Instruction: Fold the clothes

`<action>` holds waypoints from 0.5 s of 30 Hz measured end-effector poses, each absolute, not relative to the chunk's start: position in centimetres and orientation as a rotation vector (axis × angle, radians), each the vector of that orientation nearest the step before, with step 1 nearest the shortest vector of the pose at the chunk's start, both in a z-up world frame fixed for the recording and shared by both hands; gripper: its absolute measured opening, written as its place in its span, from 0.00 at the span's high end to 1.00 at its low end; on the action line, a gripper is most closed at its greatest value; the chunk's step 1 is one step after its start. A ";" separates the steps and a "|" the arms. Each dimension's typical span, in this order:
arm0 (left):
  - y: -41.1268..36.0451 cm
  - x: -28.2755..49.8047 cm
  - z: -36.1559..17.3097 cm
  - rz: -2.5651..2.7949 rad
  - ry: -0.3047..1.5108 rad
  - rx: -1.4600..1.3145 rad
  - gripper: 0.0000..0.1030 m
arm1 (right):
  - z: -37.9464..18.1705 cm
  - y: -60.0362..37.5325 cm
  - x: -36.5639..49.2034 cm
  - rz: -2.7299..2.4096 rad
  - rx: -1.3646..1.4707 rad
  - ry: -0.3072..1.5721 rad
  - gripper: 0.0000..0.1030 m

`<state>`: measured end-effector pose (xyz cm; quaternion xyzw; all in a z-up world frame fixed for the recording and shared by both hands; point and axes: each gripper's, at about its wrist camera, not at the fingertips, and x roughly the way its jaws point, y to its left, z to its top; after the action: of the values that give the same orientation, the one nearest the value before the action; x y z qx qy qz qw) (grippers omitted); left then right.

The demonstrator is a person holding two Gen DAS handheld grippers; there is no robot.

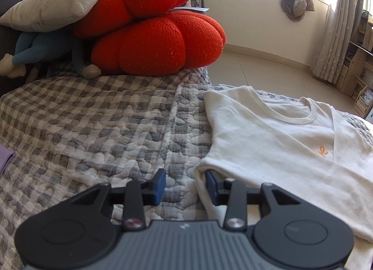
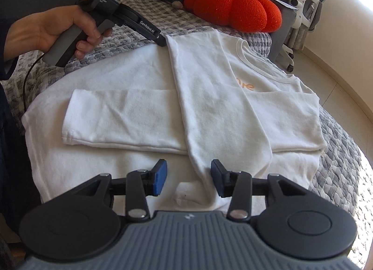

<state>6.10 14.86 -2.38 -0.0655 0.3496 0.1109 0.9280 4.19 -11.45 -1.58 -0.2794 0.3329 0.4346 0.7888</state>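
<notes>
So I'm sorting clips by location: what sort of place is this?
Probably a home living room or bedroom: a checked quilt covering a sofa or bed, red knitted cushions with a soft toy, and a curtained window.

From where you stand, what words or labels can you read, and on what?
"GenRobot.AI": side of the black left gripper.
"AS": its dark grey body, rest cut off; small print below too blurred.
Orange print on the white long-sleeved shirt: partly covered by a folded sleeve, unreadable.
</notes>
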 end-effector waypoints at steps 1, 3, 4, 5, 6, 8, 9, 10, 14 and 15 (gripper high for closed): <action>14.8 6.1 -2.4 0.228 0.717 -0.133 0.62 | -1.5 -11.6 4.2 0.930 -0.595 0.722 0.71; 14.8 6.1 -2.4 0.229 0.718 -0.130 0.61 | -0.8 -12.2 4.4 0.905 -0.566 0.722 0.85; 14.8 6.1 -2.4 0.228 0.718 -0.129 0.61 | -0.3 -12.5 4.5 0.907 -0.538 0.720 0.89; 14.8 6.1 -2.4 0.228 0.718 -0.129 0.61 | 0.2 -12.8 4.3 0.915 -0.524 0.711 0.90; 14.9 6.1 -2.4 0.227 0.718 -0.129 0.61 | 0.7 -13.2 4.1 0.924 -0.512 0.700 0.91; 14.9 6.1 -2.4 0.227 0.720 -0.131 0.61 | 1.2 -13.7 3.7 0.947 -0.502 0.696 0.92; 14.9 6.1 -2.4 0.227 0.720 -0.130 0.61 | 1.1 -13.8 3.6 0.963 -0.506 0.706 0.93; 14.9 6.1 -2.4 0.226 0.720 -0.128 0.61 | 0.7 -13.8 3.6 0.975 -0.514 0.722 0.93; 15.0 6.1 -2.4 0.226 0.720 -0.127 0.61 | 0.0 -14.6 3.5 1.013 -0.493 0.723 0.74; 15.0 6.0 -2.4 0.226 0.721 -0.130 0.61 | 0.3 -15.1 3.8 0.995 -0.462 0.710 0.58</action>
<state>6.03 15.01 -2.43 -0.0633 0.3516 0.1100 0.9275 3.82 -15.08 0.30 -0.2150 0.3304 0.4626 0.7941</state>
